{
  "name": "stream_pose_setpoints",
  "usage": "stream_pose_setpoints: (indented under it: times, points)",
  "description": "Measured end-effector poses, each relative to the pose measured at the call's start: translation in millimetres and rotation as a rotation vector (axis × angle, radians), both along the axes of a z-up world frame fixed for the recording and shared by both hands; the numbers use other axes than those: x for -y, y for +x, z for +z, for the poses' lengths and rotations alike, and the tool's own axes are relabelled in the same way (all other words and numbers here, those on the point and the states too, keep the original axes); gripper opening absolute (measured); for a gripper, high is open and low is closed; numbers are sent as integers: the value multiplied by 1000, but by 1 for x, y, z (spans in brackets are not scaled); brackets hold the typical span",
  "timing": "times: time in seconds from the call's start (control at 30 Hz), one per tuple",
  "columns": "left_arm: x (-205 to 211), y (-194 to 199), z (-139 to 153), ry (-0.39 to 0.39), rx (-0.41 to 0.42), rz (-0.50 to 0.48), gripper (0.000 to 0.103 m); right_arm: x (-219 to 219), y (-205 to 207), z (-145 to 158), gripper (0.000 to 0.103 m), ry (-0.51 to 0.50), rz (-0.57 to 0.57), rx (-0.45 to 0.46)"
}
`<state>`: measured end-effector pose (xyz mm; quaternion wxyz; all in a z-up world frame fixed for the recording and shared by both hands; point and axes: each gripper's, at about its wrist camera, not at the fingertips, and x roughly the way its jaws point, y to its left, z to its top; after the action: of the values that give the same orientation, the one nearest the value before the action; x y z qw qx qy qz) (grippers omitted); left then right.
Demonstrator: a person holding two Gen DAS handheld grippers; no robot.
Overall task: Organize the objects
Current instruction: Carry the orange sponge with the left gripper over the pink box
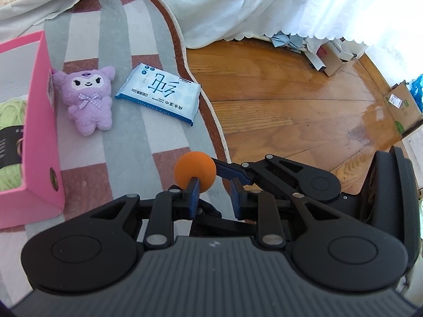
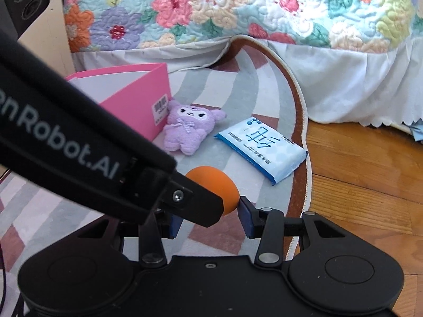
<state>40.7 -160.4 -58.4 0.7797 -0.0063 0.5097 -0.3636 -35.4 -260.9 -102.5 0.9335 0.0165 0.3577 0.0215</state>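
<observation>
Home bedroom: quilted floral bedspread (image 2: 238, 8), striped rug (image 1: 111, 142), wood floor (image 1: 290, 100).

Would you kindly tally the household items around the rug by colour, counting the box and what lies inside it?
Orange: 1, ball
Purple: 1, plush toy
Blue and white: 1, wipes pack
Pink: 1, box
Green: 1, yarn
Total: 5

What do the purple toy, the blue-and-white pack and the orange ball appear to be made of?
Purple toy: plush fabric, fuzzy pile, with a gingham bow. Blue-and-white pack: thin plastic film, slightly glossy, with sealed edges; likely wet wipes. Orange ball: matte and smooth with no shine, probably foam or rubber; the look leaves that open.
</observation>
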Motion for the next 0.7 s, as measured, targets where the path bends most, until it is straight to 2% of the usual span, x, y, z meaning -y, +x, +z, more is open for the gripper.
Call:
stream_pose_setpoints:
  times: [0.57, 0.7]
  points:
    - [-28, -36, 43, 2, 25, 0, 24, -27, -23, 47, 49, -28, 66, -44]
    - [-42, -42, 56, -40, 25, 17, 24, -36, -32, 62, 49, -26, 57, -11]
